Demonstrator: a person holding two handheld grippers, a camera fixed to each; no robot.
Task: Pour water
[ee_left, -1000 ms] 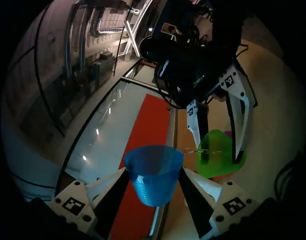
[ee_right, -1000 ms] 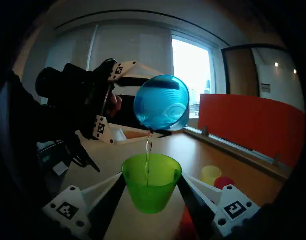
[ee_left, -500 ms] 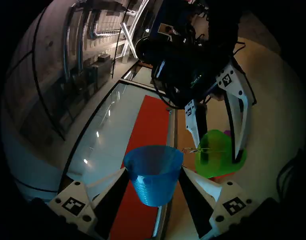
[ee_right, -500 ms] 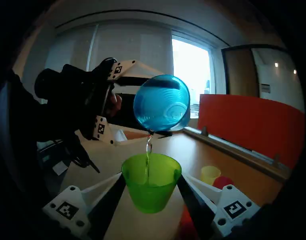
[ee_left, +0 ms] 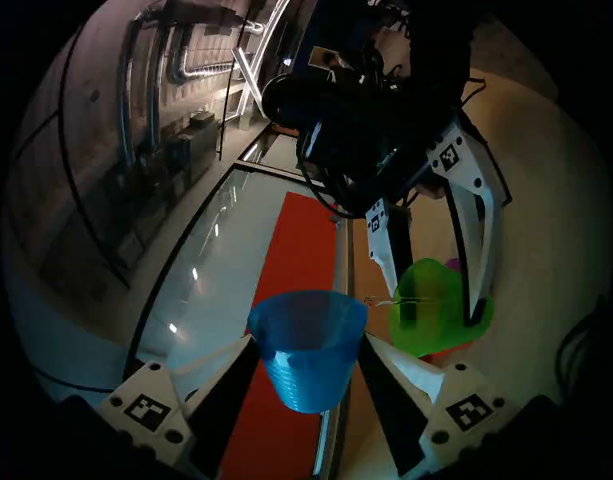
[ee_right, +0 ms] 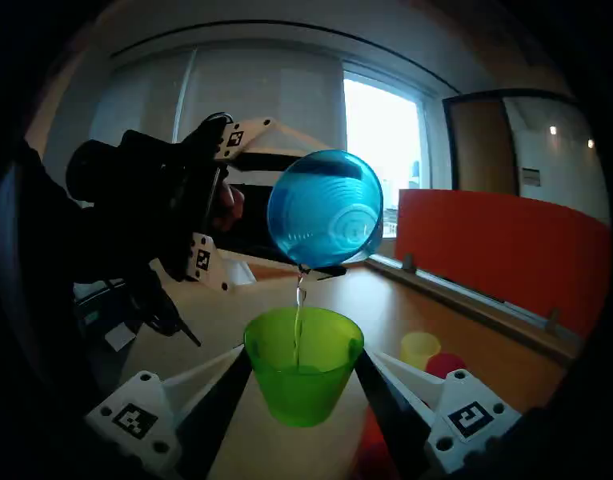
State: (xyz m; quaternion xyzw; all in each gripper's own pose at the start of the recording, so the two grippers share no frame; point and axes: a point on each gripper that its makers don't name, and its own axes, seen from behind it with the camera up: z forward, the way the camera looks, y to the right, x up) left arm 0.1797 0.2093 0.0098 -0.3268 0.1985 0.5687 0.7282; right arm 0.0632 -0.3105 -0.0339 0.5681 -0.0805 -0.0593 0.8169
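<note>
Water thread [ee_right: 298, 300], ribbed blue cup [ee_right: 325, 210]

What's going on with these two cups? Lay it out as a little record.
left gripper: shut on blue cup, tipped steeply
right gripper: shut on green cup, upright below it
water: thin stream falling from blue cup into green cup
green cup level: a little at the bottom
table: yellow cup and red object standing aside

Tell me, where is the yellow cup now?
The yellow cup stands on the wooden table, lower right in the right gripper view, beside a red object and right of the green cup.
</note>
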